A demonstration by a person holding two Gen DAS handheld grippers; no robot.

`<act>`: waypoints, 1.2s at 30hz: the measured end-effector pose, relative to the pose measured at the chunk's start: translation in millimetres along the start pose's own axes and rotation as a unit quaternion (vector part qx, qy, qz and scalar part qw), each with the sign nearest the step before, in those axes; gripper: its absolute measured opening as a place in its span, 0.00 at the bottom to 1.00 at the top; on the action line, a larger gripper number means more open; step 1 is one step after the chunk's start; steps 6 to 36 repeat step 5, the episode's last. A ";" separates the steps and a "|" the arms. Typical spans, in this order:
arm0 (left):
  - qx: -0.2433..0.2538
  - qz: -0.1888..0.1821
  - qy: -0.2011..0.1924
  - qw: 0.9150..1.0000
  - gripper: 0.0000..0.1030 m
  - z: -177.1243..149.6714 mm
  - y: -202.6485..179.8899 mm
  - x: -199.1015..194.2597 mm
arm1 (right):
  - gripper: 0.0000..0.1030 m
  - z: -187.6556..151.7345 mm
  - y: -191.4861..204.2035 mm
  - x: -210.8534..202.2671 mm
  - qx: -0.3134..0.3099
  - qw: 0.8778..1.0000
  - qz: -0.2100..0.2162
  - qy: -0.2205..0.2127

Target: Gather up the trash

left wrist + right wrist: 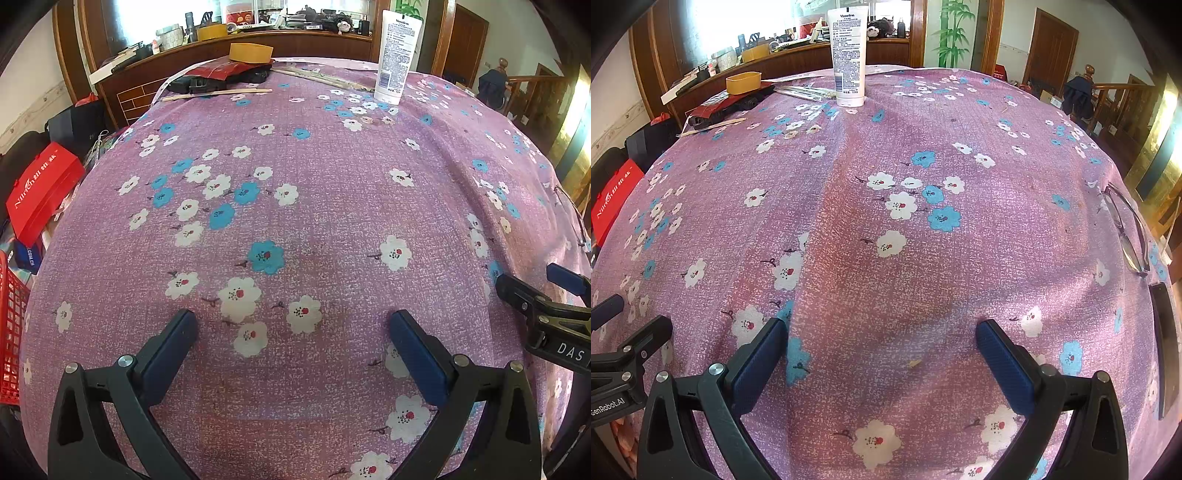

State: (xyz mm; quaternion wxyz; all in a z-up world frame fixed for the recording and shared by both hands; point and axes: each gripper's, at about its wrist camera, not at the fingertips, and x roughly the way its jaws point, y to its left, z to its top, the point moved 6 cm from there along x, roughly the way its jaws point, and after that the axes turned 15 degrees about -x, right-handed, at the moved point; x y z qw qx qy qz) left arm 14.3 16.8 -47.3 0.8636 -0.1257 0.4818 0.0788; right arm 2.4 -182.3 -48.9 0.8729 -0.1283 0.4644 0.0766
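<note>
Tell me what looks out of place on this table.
A pair of glasses lies at the right edge of the floral tablecloth, and chopsticks lie loose at the far left near a yellow tape roll.

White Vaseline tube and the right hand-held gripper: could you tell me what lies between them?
Only bare floral purple tablecloth between white Vaseline tube and right hand-held gripper, in the right wrist view.

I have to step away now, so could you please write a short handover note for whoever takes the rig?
Left gripper: open, empty, over the floral tablecloth.
Right gripper: open, empty.
Far edge: upright Vaseline tube, wooden sticks, yellow tape roll on a red packet.
Right edge: eyeglasses, dark flat item.
Red basket left of table.
Small scrap between the right fingers.
Done: nothing held. Left: collect trash.
</note>
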 end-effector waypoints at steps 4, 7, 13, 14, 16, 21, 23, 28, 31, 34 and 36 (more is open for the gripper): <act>-0.003 0.003 0.000 1.000 1.00 0.8 0.0 0.5 | 1.00 0.1 0.0 0.0 0.000 1.000 0.000 0.000; -0.003 0.004 0.000 1.000 1.00 0.9 -0.2 0.5 | 1.00 0.5 0.2 0.1 0.000 1.000 0.000 0.000; -0.003 0.004 0.000 1.000 1.00 0.9 -0.2 0.5 | 1.00 0.5 0.2 0.1 0.000 1.000 0.000 0.000; -0.003 0.004 0.000 1.000 1.00 0.9 -0.2 0.5 | 1.00 0.5 0.2 0.1 0.000 1.000 0.000 0.000; -0.003 0.004 0.000 1.000 1.00 0.9 -0.2 0.5 | 1.00 0.5 0.2 0.1 0.000 1.000 0.000 0.000; -0.003 0.004 0.000 1.000 1.00 0.9 -0.2 0.5 | 1.00 0.5 0.2 0.1 0.000 1.000 0.000 0.000; -0.003 0.004 0.000 1.000 1.00 0.9 -0.2 0.5 | 1.00 0.5 0.2 0.1 0.000 1.000 0.000 0.000; -0.003 0.004 0.000 1.000 1.00 0.9 -0.2 0.5 | 1.00 0.5 0.2 0.1 0.000 1.000 0.000 0.000; -0.003 0.004 0.000 1.000 1.00 0.9 -0.2 0.5 | 1.00 0.5 0.2 0.1 0.000 1.000 0.000 0.000; -0.003 0.004 0.000 1.000 1.00 0.9 -0.2 0.5 | 1.00 0.5 0.2 0.1 0.000 1.000 0.000 0.000; -0.003 0.004 0.000 1.000 1.00 0.9 -0.2 0.5 | 1.00 0.5 0.2 0.1 0.000 1.000 0.000 0.000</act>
